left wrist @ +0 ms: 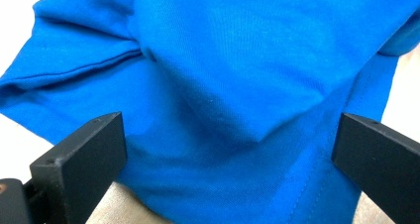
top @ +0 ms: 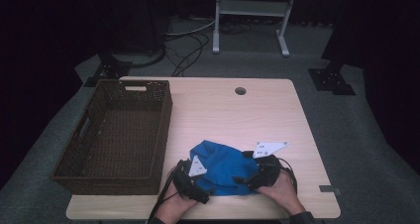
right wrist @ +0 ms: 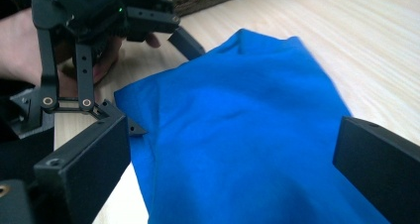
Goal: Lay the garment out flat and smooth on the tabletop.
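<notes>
From above, basket beside blue cloth

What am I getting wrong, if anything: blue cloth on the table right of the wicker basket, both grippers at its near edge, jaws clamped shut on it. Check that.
The jaws are the error. In both gripper views the black jaws stand wide apart, with the blue cloth lying between them unpinched. The left gripper and right gripper are at its near edge, and it lies on the table right of the wicker basket.
</notes>
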Available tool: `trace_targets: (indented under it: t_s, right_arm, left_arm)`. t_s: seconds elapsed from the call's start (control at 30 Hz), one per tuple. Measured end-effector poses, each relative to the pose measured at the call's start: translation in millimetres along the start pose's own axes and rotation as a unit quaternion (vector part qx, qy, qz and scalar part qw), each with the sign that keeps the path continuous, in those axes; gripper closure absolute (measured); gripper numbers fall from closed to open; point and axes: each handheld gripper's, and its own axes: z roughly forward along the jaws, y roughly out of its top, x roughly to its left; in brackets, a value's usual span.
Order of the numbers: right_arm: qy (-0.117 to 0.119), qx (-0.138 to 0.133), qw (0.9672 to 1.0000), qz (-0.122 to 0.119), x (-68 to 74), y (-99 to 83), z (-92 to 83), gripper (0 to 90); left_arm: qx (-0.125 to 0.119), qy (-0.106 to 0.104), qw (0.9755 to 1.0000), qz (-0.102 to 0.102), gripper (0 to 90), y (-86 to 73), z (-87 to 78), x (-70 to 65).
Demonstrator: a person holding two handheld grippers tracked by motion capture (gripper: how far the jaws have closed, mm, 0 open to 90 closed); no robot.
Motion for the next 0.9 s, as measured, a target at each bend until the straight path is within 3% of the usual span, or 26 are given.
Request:
trace_targets:
  t_s: [0.4,0.67,0.9]
  right_arm:
    - [0.011,0.017,0.9996,-0.021,10.7,3.1,27.8,0.8]
    - [0.011,0.022,0.9993,-0.030,14.4,-0.2,35.2,6.6]
    - [-0.005,0.030,0.9985,-0.046,20.1,-3.4,40.7,17.3]
  left_arm:
    - [0.001,-0.008,0.9999,0.010,0.4,-2.0,-2.2,3.2]
    - [0.001,-0.008,0.9999,0.009,0.4,-1.9,-2.0,3.0]
    - [0.001,-0.008,0.9999,0.009,0.4,-2.0,-2.0,3.1]
